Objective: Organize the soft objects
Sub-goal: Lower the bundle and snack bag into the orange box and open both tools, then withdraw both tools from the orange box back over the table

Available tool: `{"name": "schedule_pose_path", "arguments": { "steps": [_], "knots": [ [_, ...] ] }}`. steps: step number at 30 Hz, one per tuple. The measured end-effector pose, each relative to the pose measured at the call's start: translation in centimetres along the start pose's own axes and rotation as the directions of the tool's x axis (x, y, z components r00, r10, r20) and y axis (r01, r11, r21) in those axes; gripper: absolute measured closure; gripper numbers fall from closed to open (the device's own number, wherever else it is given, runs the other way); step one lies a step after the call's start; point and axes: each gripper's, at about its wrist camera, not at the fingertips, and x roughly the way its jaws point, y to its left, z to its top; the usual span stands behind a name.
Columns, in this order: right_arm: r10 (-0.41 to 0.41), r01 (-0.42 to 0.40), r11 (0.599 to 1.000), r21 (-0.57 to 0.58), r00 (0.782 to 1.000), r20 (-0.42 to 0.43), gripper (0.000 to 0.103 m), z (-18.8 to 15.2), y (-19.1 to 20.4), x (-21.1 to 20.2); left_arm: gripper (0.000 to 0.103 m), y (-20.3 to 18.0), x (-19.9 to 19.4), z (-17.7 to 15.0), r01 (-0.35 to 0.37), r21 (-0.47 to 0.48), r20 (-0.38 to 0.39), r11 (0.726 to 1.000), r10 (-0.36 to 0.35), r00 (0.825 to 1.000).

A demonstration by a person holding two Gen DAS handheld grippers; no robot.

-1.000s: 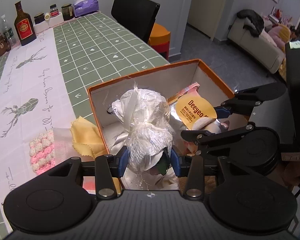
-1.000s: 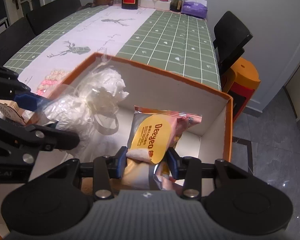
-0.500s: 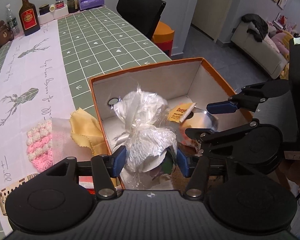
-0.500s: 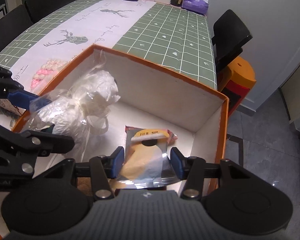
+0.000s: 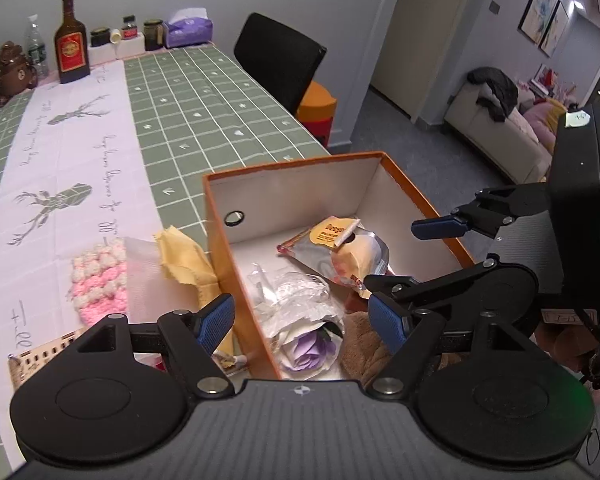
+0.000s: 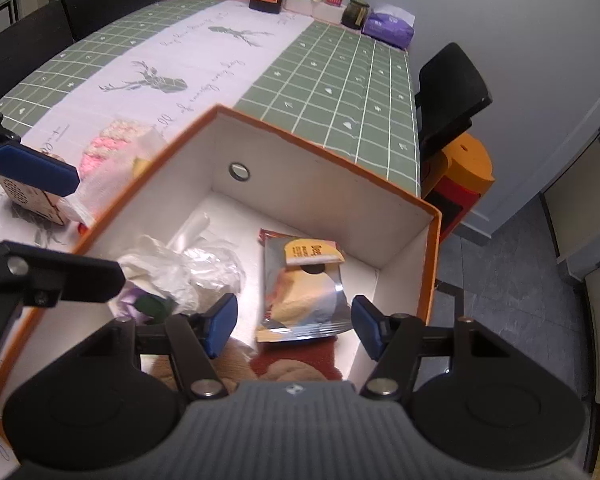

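Note:
An orange box [image 5: 220, 240] with white inner walls [image 6: 324, 192] stands at the table's near edge. Inside lie a clear plastic-wrapped bundle [image 5: 296, 300] with a purple flower [image 5: 308, 354], a silver and yellow snack packet [image 5: 348, 248] and a brown plush [image 5: 364, 344]. My left gripper [image 5: 302, 322] is open and empty above the bundle. My right gripper [image 6: 294, 326] is open and empty just above the snack packet [image 6: 304, 292]. The bundle also shows in the right wrist view [image 6: 180, 268].
Left of the box lie a yellow cloth [image 5: 184, 256], a pink and white knitted piece [image 5: 100, 280] and a small wooden board [image 5: 40, 356]. A bottle [image 5: 71, 42], jars and a tissue pack [image 5: 188, 28] stand at the table's far end. A black chair [image 5: 280, 60] stands beside the table.
Both grippers opened and let go. The wrapped bundle and the snack packet dropped onto the box floor, and both grippers pulled back and up.

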Motion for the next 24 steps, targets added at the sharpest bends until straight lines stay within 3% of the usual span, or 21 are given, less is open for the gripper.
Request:
{"name": "schedule_pose_path", "arguments": {
  "steps": [9,15,18,24],
  "knots": [
    [0.009,-0.017,0.998,0.053,0.991,0.134,0.040,-0.1,3.5,-4.2,0.014,3.0,-5.4,-2.8,-0.054,-0.072,0.148,0.996,0.064,0.987],
    [0.088,-0.120,0.983,0.136,0.970,0.225,0.040,-0.9,6.2,-5.6,0.014,5.2,-7.9,-5.0,-0.053,-0.148,0.239,0.988,0.088,0.967],
    [0.131,-0.170,0.973,0.155,0.963,0.235,0.040,-1.2,7.9,-5.4,0.014,6.2,-8.7,-6.4,-0.003,-0.177,0.281,0.984,0.053,0.958],
    [0.207,-0.255,0.946,0.202,0.950,0.232,0.040,-1.8,9.9,-4.6,0.014,8.4,-9.8,-8.8,-0.017,-0.199,0.298,0.980,0.078,0.951]
  ]
}}
